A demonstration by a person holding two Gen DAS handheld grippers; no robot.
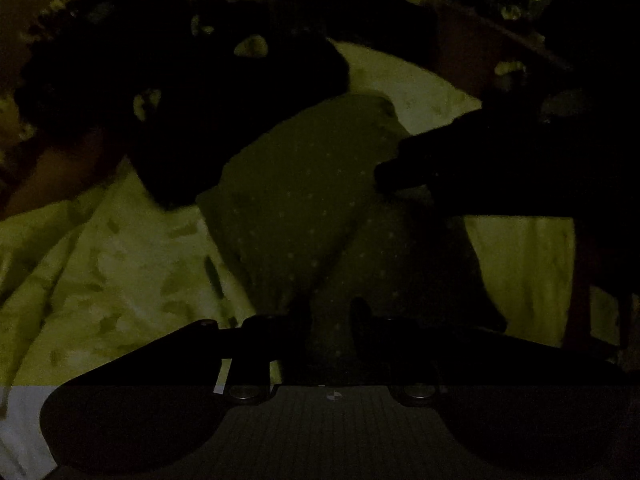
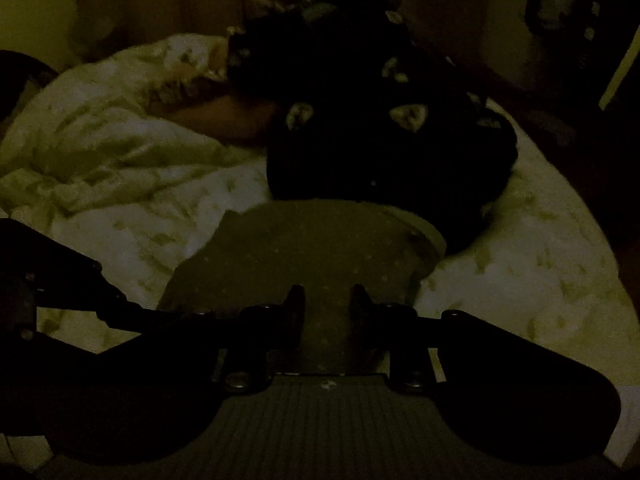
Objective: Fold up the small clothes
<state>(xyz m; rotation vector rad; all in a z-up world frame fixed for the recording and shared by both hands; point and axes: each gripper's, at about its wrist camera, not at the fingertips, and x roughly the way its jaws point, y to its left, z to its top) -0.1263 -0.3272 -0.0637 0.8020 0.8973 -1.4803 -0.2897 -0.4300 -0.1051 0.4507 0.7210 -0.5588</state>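
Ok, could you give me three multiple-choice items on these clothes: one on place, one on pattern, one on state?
1. Where is the dark garment relative to the dotted garment?
A. Behind it, farther from the camera
B. Under it
C. Nearer the camera
2. What pattern does the dotted garment bear?
A. Wide stripes
B. Small light dots
C. None
3. How does the sheet look at the left of the right wrist view?
A. Smooth
B. Rolled up
C. Bunched in folds

Answers: 1 A, it lies beyond the dotted one; 2 B, pale specks show; 3 C, creases heap there.

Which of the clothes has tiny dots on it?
The olive dotted garment, nearest both grippers. The black garment behind it bears big pale patches instead.
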